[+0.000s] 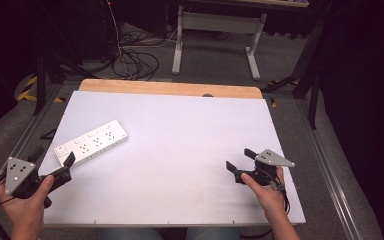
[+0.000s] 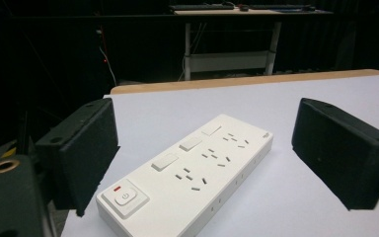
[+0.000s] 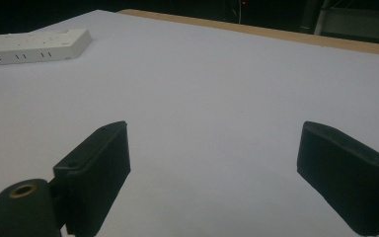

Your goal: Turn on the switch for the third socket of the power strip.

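Observation:
A white power strip (image 1: 91, 141) with several sockets and a power button lies slanted on the left part of the white tabletop (image 1: 180, 150). My left gripper (image 1: 66, 167) is open just in front of the strip's near end, held by a hand at the table's left front corner. In the left gripper view the power strip (image 2: 192, 173) lies between and just beyond the spread jaws of the left gripper (image 2: 205, 143), button end nearest. My right gripper (image 1: 240, 160) is open and empty over bare tabletop at the right front. In the right gripper view, the right gripper (image 3: 214, 148) points across the board, with the power strip (image 3: 34, 47) far off at the upper left.
A wooden strip (image 1: 170, 88) runs along the table's far edge. Beyond it stand a white desk frame (image 1: 215, 35) and loose cables (image 1: 130, 62) on the grey floor. Dark surroundings close in on both sides.

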Demonstrator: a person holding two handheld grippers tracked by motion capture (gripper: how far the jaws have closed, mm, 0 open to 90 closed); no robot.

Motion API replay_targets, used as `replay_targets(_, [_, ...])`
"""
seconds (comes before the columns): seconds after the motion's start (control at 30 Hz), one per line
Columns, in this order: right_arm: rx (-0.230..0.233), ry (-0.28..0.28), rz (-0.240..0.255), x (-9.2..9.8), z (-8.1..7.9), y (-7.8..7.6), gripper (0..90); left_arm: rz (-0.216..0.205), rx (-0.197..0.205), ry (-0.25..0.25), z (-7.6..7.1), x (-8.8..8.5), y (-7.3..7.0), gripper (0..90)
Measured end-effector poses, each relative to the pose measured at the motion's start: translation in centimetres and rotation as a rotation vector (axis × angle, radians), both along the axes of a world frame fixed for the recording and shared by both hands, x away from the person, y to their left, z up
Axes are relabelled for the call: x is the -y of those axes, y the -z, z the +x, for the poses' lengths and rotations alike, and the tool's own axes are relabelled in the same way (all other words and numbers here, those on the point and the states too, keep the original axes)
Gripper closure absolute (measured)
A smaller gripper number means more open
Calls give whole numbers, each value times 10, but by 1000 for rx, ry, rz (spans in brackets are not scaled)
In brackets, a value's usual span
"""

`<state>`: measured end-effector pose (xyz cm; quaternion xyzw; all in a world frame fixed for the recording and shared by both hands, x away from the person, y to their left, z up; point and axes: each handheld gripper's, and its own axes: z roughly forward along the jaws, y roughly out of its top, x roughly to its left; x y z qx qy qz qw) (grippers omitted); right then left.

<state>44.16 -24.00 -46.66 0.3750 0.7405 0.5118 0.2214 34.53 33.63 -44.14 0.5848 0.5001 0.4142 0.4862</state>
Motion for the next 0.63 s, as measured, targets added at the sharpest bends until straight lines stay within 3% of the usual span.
replay_targets(0.63, [-3,-5,-9,-1,1,1,134,-5,-2,13,1,-1,3,56])
